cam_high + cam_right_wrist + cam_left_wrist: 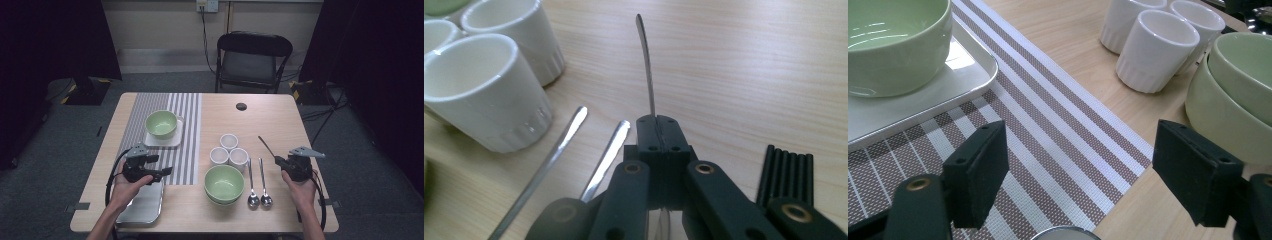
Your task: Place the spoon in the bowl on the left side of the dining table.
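The right gripper [658,122] has its jaws pressed together on a thin metal utensil [645,65] — its handle stands out from between the pads and curves away over the bare wood, and in the high view it shows as a dark sliver [265,145] slanting up and away from the gripper [278,160]. Whether it is a spoon or something else cannot be told, since its far end is hidden in the grip. Taking the three white cups [229,150] as the landmark: the held utensil is to their right, clear of them and lifted off the table [280,115]; two spoons [259,182] lie side by side just in front of and to the right of the cups, bowls toward the person; a stack of green bowls [224,184] sits directly in front of the cups, nearly touching the nearest one. To the left of the cups lies a striped placemat [187,130], and on its far part a white tray [172,140] carries a single green bowl [161,123]. The left gripper [1080,165] hovers over the placemat's near edge with its jaws wide apart and nothing between them — a metal tray [147,205] sits under the left hand [127,187], well left of the cups.
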Demonstrator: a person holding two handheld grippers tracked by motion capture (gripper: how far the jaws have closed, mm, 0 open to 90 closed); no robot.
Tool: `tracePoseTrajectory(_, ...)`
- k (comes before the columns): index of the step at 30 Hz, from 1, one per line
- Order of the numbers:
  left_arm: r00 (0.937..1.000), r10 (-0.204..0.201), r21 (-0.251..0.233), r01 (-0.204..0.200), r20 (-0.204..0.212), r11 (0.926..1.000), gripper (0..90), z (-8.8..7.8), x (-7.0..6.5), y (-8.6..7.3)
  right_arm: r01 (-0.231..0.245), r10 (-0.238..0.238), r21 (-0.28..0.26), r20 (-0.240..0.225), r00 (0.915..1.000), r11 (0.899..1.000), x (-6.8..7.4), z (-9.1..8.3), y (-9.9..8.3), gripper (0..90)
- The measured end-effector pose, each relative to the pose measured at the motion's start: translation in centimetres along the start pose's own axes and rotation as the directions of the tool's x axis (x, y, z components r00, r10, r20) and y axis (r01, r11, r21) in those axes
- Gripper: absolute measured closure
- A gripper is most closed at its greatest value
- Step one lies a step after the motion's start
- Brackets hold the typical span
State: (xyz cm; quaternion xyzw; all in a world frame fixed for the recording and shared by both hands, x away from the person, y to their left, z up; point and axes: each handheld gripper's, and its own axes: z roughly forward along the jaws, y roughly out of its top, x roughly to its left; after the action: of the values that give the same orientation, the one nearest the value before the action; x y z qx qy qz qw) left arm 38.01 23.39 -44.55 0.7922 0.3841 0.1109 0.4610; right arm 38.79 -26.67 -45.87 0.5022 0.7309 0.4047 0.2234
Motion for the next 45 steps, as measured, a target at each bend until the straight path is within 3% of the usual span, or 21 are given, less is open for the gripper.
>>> tracePoseTrajectory(9,1.0000,-0.002,-0.018,0.002,-0.003,0.9998,20.4,-0.1,-0.2,0.1,-0.014,0.012,-0.055,-0.046,0.9988,0.998,0.8,-1.1,0.9,90.0)
tracePoseTrajectory(11,0.9998,0.013,-0.013,-0.013,-0.012,0.9998,20.8,0.0,-0.3,0.1,0.001,-0.005,-0.067,-0.053,0.9986,0.998,1.1,-1.3,1.2,90.0)
tracePoseTrajectory(20,0.9997,0.006,-0.026,-0.005,0.022,0.9997,23.2,0.1,-0.5,0.2,0.042,-0.054,-0.113,-0.104,0.9931,0.993,3.4,-1.9,2.7,90.0)
tracePoseTrajectory(29,0.9997,-0.002,-0.037,0.003,0.025,0.9993,23.9,0.0,-0.5,0.2,0.065,-0.089,-0.152,-0.152,0.9845,0.986,5.2,-2.6,3.5,90.0)
tracePoseTrajectory(37,0.9995,-0.032,-0.055,0.031,-0.004,0.9980,19.8,-0.7,-0.3,0.3,0.075,-0.107,-0.172,-0.189,0.9762,0.982,6.4,-2.7,4.0,90.0)
tracePoseTrajectory(45,0.9995,-0.021,-0.080,0.023,0.025,0.9966,19.5,-1.0,-0.9,0.9,0.083,-0.131,-0.202,-0.237,0.9628,0.976,8.0,-3.2,4.6,90.0)
